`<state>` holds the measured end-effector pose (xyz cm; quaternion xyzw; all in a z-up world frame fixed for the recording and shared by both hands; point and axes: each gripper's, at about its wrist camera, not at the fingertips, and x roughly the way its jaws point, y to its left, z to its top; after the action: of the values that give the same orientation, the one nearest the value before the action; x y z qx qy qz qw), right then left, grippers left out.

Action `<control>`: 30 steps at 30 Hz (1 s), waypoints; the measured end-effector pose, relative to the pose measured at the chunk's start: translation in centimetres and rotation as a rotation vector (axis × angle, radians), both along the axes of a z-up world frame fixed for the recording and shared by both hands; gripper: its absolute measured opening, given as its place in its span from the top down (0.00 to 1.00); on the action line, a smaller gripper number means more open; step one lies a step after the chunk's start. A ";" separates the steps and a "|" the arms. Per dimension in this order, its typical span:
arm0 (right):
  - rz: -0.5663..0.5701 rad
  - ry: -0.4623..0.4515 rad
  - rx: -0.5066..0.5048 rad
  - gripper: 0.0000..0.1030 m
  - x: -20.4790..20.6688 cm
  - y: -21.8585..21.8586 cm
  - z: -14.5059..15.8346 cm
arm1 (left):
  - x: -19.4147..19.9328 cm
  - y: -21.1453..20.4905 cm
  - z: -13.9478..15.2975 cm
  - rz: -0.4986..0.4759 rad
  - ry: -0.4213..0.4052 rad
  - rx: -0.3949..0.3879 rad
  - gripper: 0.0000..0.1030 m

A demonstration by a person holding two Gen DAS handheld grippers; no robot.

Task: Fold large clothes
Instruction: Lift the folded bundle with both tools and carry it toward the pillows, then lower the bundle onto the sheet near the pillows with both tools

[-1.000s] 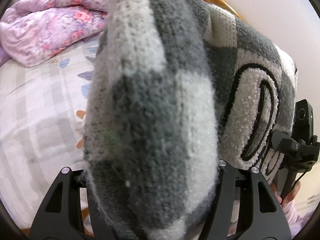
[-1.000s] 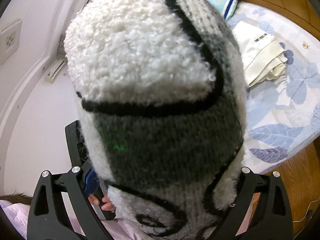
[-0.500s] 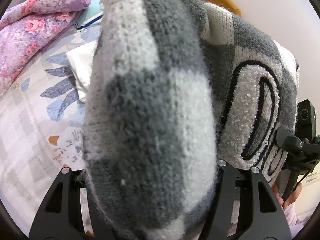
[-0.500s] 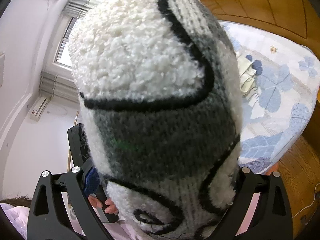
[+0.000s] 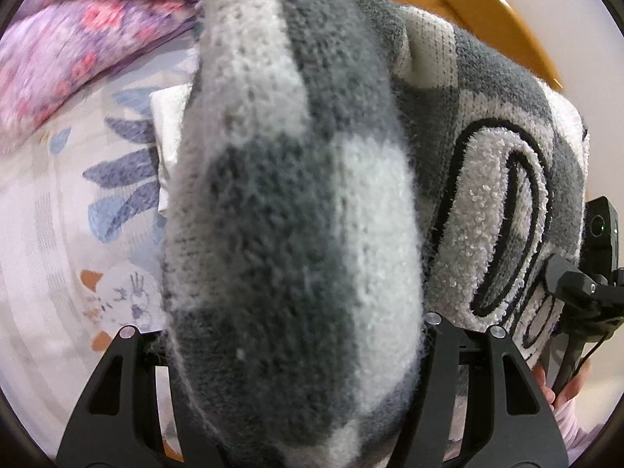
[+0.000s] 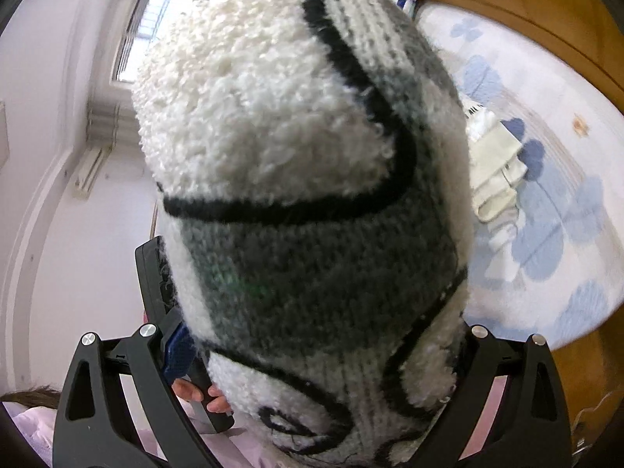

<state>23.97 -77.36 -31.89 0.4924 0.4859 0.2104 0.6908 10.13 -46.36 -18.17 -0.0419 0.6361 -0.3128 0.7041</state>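
Note:
A thick grey and white knit sweater (image 5: 296, 210) with black-outlined fluffy white patches fills both views; it also shows in the right wrist view (image 6: 304, 179). It is bunched and held up in the air between the two grippers. My left gripper (image 5: 296, 351) is shut on one bunched end of it. My right gripper (image 6: 312, 355) is shut on the other end. The fingertips of both are buried in the knit. The right gripper's body (image 5: 596, 273) shows at the right of the left wrist view, and the left gripper's body (image 6: 163, 304) at the left of the right wrist view.
Below lies a bed with a leaf-print sheet (image 5: 78, 210), also in the right wrist view (image 6: 546, 210). A pink floral quilt (image 5: 78, 39) is piled at the far left. Folded white clothes (image 6: 495, 163) lie on the sheet. A wooden headboard (image 6: 526, 11) curves behind.
Both grippers have swung with the sweater still held: the quilt moved back into the left view, and the right view tilted back toward the bed and the folded clothes.

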 end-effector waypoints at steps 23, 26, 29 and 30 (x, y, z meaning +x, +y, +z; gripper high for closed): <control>0.356 0.025 -0.051 0.11 13.0 8.1 -6.3 | 15.4 -3.4 -13.6 0.459 0.052 0.102 0.40; 0.363 0.099 -0.074 0.11 13.0 10.8 -9.8 | 17.1 -3.0 -18.3 0.473 0.098 0.143 0.40; 0.373 0.175 -0.169 0.10 11.9 13.3 -13.8 | 18.3 -2.3 -24.6 0.470 0.172 0.176 0.38; 0.365 0.205 -0.210 0.10 11.5 13.6 -15.2 | 18.5 -2.0 -26.5 0.469 0.194 0.198 0.33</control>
<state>35.48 -63.74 -47.13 0.3406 0.6539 0.2289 0.6356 28.63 -48.41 -44.71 -0.1488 0.7010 -0.0717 0.6938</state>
